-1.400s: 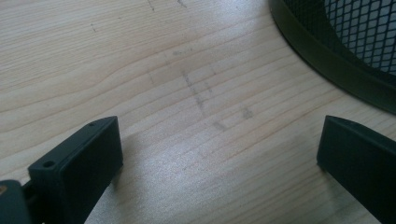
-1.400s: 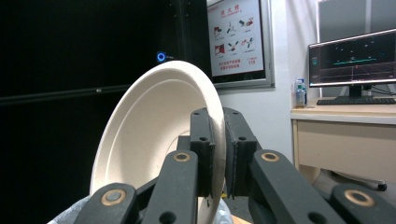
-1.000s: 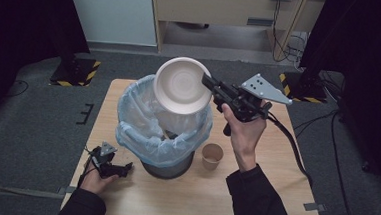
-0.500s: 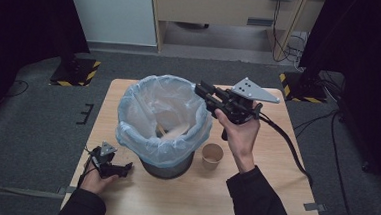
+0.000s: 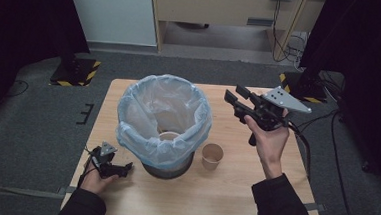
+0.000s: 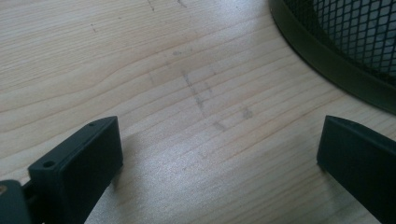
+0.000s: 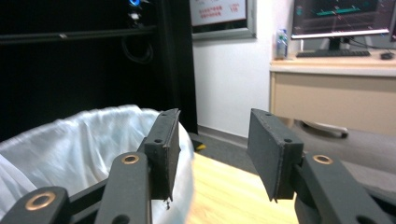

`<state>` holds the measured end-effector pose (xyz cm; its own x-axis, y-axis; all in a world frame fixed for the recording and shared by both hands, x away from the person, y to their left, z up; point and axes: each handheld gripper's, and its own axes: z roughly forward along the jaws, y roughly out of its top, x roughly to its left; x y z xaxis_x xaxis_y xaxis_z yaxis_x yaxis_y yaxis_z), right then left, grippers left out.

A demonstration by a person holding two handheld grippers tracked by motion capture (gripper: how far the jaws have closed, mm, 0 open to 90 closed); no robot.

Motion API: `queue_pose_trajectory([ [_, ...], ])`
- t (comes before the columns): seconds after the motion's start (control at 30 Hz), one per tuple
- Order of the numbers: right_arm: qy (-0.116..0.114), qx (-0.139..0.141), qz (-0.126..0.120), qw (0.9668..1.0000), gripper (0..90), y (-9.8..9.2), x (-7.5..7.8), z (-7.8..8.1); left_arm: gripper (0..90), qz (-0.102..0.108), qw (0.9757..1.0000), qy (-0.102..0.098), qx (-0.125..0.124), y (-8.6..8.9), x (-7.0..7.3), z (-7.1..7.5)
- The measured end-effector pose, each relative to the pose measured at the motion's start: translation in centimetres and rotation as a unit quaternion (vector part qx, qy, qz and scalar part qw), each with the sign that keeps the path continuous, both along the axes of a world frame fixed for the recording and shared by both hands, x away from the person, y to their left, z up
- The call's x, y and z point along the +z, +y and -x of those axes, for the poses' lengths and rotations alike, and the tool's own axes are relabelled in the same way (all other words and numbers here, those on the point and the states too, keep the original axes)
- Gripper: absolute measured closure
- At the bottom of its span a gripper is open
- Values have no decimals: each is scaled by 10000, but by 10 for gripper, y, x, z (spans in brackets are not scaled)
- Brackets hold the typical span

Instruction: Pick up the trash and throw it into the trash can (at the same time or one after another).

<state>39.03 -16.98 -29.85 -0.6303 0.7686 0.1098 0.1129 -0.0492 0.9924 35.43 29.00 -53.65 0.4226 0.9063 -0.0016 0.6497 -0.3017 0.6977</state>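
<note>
With my right gripper (image 5: 234,99) just opened and empty beside the lined bin (image 5: 163,123) where the plate (image 5: 168,136) now lies, I risk knocking the paper cup (image 5: 212,156) over if I sweep down carelessly; left gripper (image 5: 124,168) rests open on the table (image 5: 233,190)

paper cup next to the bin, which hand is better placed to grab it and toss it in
Probably the right. The right claw is open, empty and raised on the side of the bin where the paper cup stands. The left claw rests low across the bin.
</note>
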Motion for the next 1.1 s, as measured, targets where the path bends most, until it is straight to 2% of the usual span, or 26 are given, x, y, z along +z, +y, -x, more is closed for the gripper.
queue_pose_trajectory([
  [0.17, 289, -86, 98, 9995, 539, -16, -32, -2, 0, 2, 10000, -1, 1, 0, 0, 0],
  [0.33, 702, -159, 438, 9964, 514, -24, -71, -3, 0, 0, 10000, -1, 1, 0, 0, 0],
  [0.43, 913, -123, 658, 9936, 533, -26, -94, -4, 0, 0, 10000, -1, 0, 0, 0, 0],
  [0.53, 1165, -35, 901, 9891, 534, -26, -116, -5, 0, 1, 10000, -1, 1, 0, 0, 0],
  [0.63, 1307, 80, 1130, 9849, 545, -22, -137, -7, 0, 0, 10000, 0, 1, 0, 0, 0],
  [0.77, 1535, 183, 1230, 9803, 593, -16, -155, -9, 0, -1, 10000, 1, 0, 0, 0, 0],
  [0.9, 1756, 330, 1422, 9736, 623, -7, -168, -8, 0, -1, 10000, -1, 1, 0, 0, 0],
  [1.1, 1937, 450, 1638, 9662, 648, -1, -177, -7, 0, 0, 10000, 1, -1, 0, 0, 0],
])
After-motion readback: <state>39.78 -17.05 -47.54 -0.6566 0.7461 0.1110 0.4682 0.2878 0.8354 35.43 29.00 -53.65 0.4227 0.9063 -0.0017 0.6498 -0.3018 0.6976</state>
